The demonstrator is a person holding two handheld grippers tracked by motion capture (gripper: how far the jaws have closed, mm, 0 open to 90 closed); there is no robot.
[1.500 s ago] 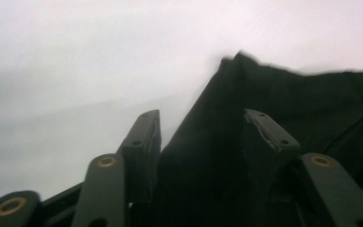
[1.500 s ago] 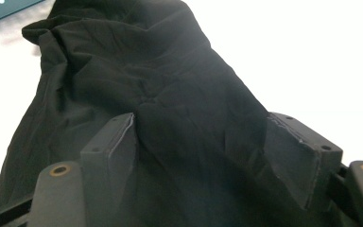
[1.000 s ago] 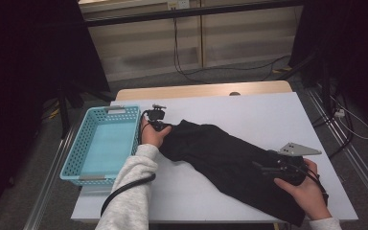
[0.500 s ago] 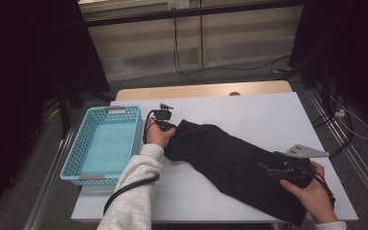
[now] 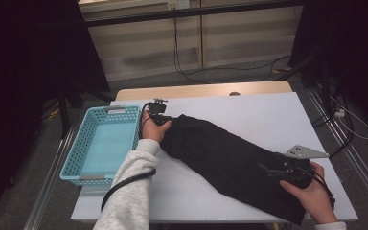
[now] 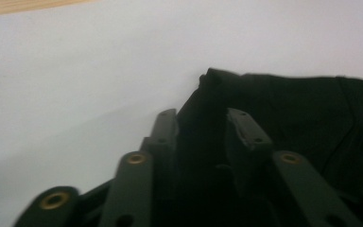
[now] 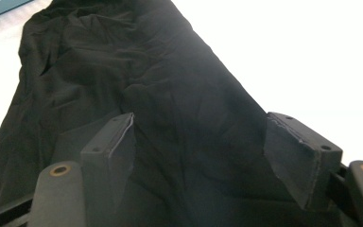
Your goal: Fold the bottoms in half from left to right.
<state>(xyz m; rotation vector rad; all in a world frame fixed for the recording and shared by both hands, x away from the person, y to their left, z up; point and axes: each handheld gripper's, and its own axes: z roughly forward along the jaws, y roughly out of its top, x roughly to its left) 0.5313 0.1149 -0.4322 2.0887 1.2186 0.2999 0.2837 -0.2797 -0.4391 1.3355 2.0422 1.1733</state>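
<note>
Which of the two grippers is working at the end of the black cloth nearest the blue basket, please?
The left gripper, beside the basket; the right gripper sits at the black cloth's opposite end.

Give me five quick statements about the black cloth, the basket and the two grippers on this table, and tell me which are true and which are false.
1. The black cloth lies spread on the white table. True.
2. The blue basket holds folded clothes. False: nothing lies in it.
3. The left gripper is at the cloth's end nearest the basket. True; its jaws have just been opening, with cloth between them.
4. The right gripper hovers over the basket. False: it sits at the cloth's opposite end, by the table's near right corner.
5. The cloth hangs inside the basket. False: it lies beside it on the table.
</note>
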